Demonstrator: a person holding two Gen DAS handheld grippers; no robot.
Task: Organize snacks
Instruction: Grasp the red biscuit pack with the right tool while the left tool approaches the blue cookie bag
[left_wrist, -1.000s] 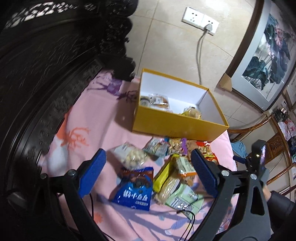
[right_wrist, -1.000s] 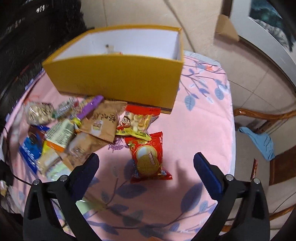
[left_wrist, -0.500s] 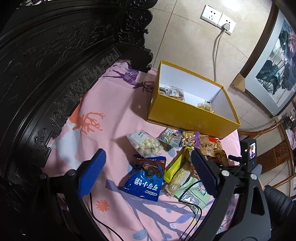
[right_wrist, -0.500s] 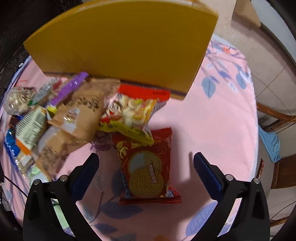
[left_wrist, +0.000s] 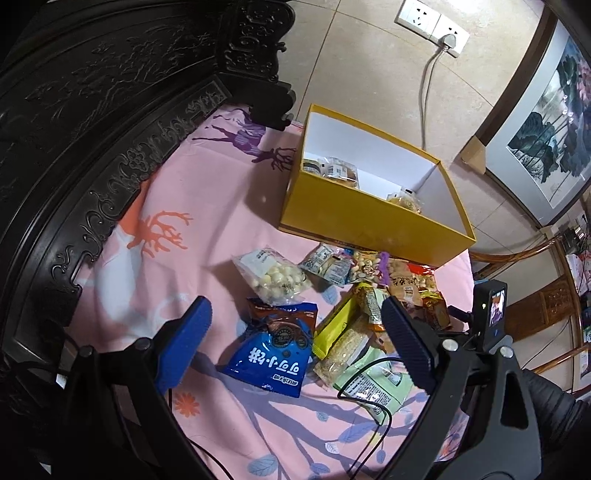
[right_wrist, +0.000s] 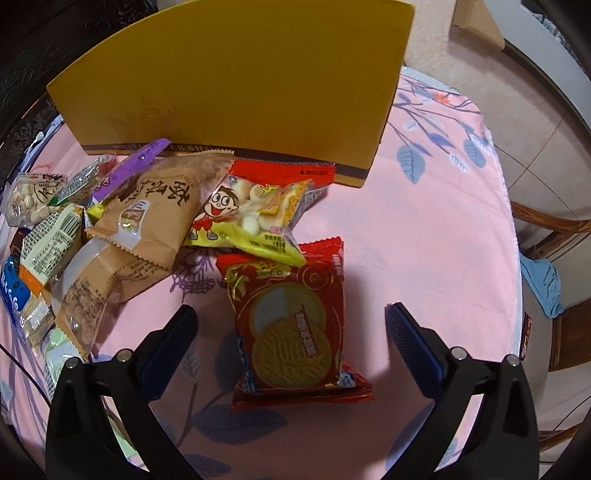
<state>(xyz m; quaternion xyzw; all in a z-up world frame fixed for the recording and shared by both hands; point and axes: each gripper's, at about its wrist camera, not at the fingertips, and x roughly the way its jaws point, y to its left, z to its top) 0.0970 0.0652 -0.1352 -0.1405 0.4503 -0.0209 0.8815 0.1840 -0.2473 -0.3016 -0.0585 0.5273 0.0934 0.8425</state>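
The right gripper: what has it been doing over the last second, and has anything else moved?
The right gripper, open, has come down over the red biscuit packet, which now lies between its fingers, ungrasped. The left gripper pulled back, open. The snacks and yellow box stayed put.

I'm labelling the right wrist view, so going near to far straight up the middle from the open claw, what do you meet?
Right claw → red biscuit packet → yellow cartoon snack bag → yellow box.
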